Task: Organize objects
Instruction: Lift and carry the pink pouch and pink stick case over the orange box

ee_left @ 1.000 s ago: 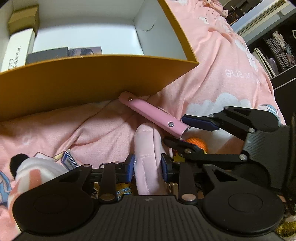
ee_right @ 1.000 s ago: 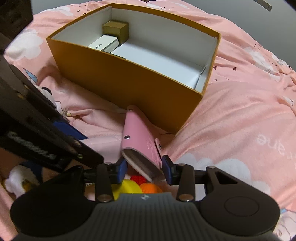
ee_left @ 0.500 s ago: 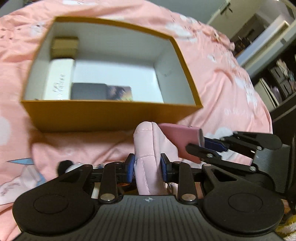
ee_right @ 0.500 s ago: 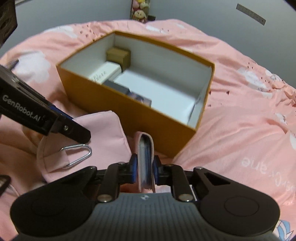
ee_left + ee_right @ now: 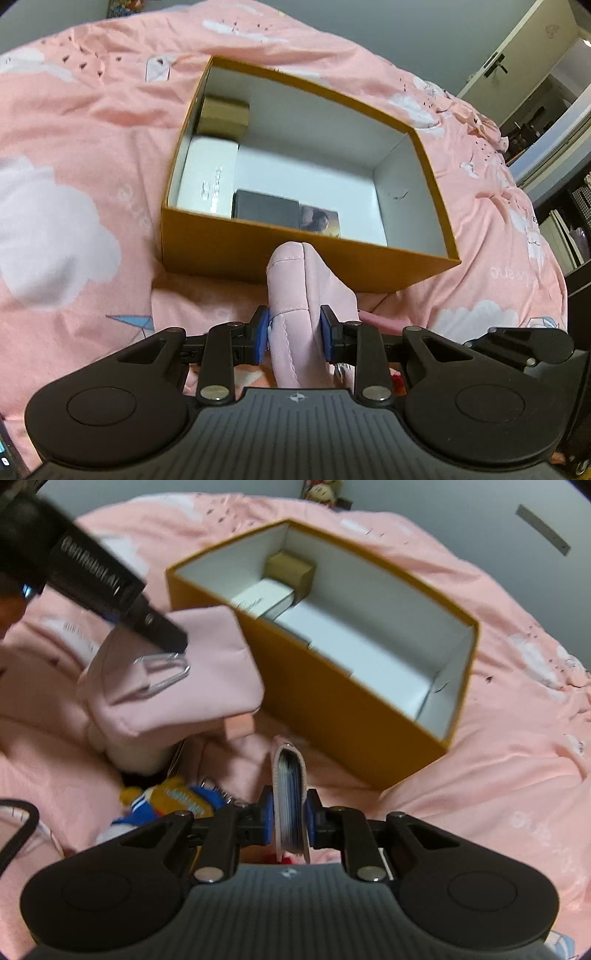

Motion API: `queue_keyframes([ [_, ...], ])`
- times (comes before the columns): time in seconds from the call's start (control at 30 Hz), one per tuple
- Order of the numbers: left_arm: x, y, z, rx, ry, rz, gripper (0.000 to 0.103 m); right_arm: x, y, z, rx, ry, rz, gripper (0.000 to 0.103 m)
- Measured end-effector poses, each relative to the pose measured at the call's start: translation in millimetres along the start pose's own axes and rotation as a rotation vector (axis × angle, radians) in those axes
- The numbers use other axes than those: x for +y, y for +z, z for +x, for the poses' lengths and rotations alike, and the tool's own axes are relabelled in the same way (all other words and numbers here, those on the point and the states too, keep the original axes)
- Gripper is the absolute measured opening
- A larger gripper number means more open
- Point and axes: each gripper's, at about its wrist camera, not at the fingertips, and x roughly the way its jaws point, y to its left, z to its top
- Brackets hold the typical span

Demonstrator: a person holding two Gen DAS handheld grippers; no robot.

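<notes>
An open orange box [image 5: 258, 243] with white inside stands on the pink bedspread; it also shows in the right wrist view [image 5: 332, 698]. My left gripper [image 5: 295, 332] is shut on a soft pink pouch [image 5: 306, 295], held above the bed just before the box's near wall. The pouch [image 5: 177, 679], with a metal clip [image 5: 162, 672], hangs at the left of the right wrist view. My right gripper [image 5: 290, 821] is shut on a pink card holder [image 5: 290, 797] full of cards, held edge-on in front of the box.
Inside the box lie a brown carton [image 5: 221, 116], a white box [image 5: 208, 177], a dark flat case [image 5: 266, 210] and a photo card [image 5: 319, 221]. Small plush toys [image 5: 173, 801] lie on the bedspread [image 5: 74, 147] below the pouch. Shelves [image 5: 569, 206] stand at the right.
Both grippers have risen with their objects. The right gripper closed on the card holder and lifted it off the bed. The box now shows from above.
</notes>
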Motion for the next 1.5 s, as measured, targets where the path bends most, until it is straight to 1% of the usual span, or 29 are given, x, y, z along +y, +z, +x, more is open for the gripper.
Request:
queue_keyframes([
  [0.1, 3.0, -1.8, 4.1, 0.013, -0.001, -0.008, 0.032, 4.2, -2.1, 2.4, 0.025, 0.031, 0.004, 0.022],
  [0.27, 5.4, -3.9, 2.4, 0.016, -0.017, -0.017, 0.032, 2.0, -2.2, 3.9, 0.072, 0.2, 0.064, 0.032],
  [0.3, 5.9, -3.8, 2.7, 0.016, -0.021, -0.021, 0.032, 1.6, -2.1, 5.2, 0.083, 0.222, 0.078, 0.033],
  [0.37, 6.7, -4.5, 2.9, 0.018, -0.026, -0.026, 0.032, 0.5, -0.6, 5.3, 0.084, 0.232, 0.095, 0.034],
  [0.43, 7.6, -4.2, 3.4, 0.018, -0.029, -0.031, 0.032, -3.3, 3.0, 1.7, 0.067, 0.237, 0.123, 0.041],
  [0.47, 7.6, -3.9, 3.9, 0.019, -0.03, -0.033, 0.032, -6.9, 6.6, 0.1, 0.056, 0.244, 0.152, 0.049],
  [0.5, 7.4, -3.7, 4.5, 0.019, -0.031, -0.034, 0.032, -9.9, 9.5, -2.0, 0.047, 0.251, 0.181, 0.055],
  [0.53, 7.3, -3.5, 4.9, 0.018, -0.032, -0.035, 0.032, -12.9, 14.3, -2.3, 0.037, 0.258, 0.202, 0.055],
  [0.63, 7.6, -3.5, 3.7, 0.003, -0.02, -0.037, 0.032, -15.4, 30.5, 2.5, 0.036, 0.237, 0.242, 0.059],
  [0.67, 7.4, -3.8, 1.9, -0.011, 0.0, -0.03, 0.032, -12.6, 34.9, 7.3, 0.045, 0.234, 0.245, 0.06],
  [0.7, 7.5, -3.4, 0.5, -0.023, 0.015, -0.024, 0.032, -10.1, 38.5, 12.8, 0.06, 0.231, 0.245, 0.06],
  [0.83, 14.7, -2.8, 0.2, -0.025, 0.029, -0.032, 0.031, 4.0, 43.9, 38.2, 0.15, 0.22, 0.251, 0.064],
  [0.87, 17.3, -2.8, 0.5, -0.022, 0.021, -0.04, 0.031, 7.4, 44.2, 44.6, 0.173, 0.204, 0.247, 0.064],
  [0.9, 20.3, -2.4, 1.1, -0.017, 0.008, -0.053, 0.031, 10.0, 45.0, 52.8, 0.195, 0.182, 0.239, 0.067],
  [0.97, 24.1, -1.6, 1.3, -0.015, -0.001, -0.063, 0.031, 15.5, 41.3, 62.4, 0.225, 0.152, 0.225, 0.07],
  [1.0, 25.1, -1.4, 1.6, -0.014, -0.005, -0.066, 0.031, 18.8, 40.4, 67.0, 0.238, 0.14, 0.213, 0.076],
  [1.07, 25.8, -1.3, 2.2, -0.012, -0.011, -0.069, 0.031, 26.6, 38.8, 75.3, 0.253, 0.101, 0.173, 0.08],
  [1.13, 26.2, -1.1, 2.5, -0.011, -0.015, -0.07, 0.031, 31.8, 37.4, 81.7, 0.262, 0.069, 0.147, 0.081],
  [1.17, 26.6, -1.2, 2.6, -0.011, -0.017, -0.071, 0.031, 32.2, 37.1, 82.9, 0.265, 0.067, 0.143, 0.081],
  [1.23, 27.2, -1.3, 2.6, -0.01, -0.021, -0.072, 0.031, 29.3, 36.5, 81.8, 0.265, 0.066, 0.153, 0.073],
  [1.3, 26.5, -1.4, 2.6, -0.009, -0.025, -0.068, 0.031, 21.9, 36.0, 76.1, 0.257, 0.066, 0.172, 0.053],
  [1.4, 24.2, -1.5, 3.2, -0.004, -0.042, -0.058, 0.031, 7.1, 32.2, 64.3, 0.254, 0.07, 0.202, 0.041],
  [1.43, 23.0, -1.9, 3.5, -0.002, -0.047, -0.053, 0.031, 0.8, 29.6, 59.1, 0.248, 0.079, 0.218, 0.039],
  [1.5, 21.3, -2.7, 4.3, 0.002, -0.055, -0.049, 0.031, -12.8, 24.8, 47.7, 0.233, 0.082, 0.251, 0.029],
])
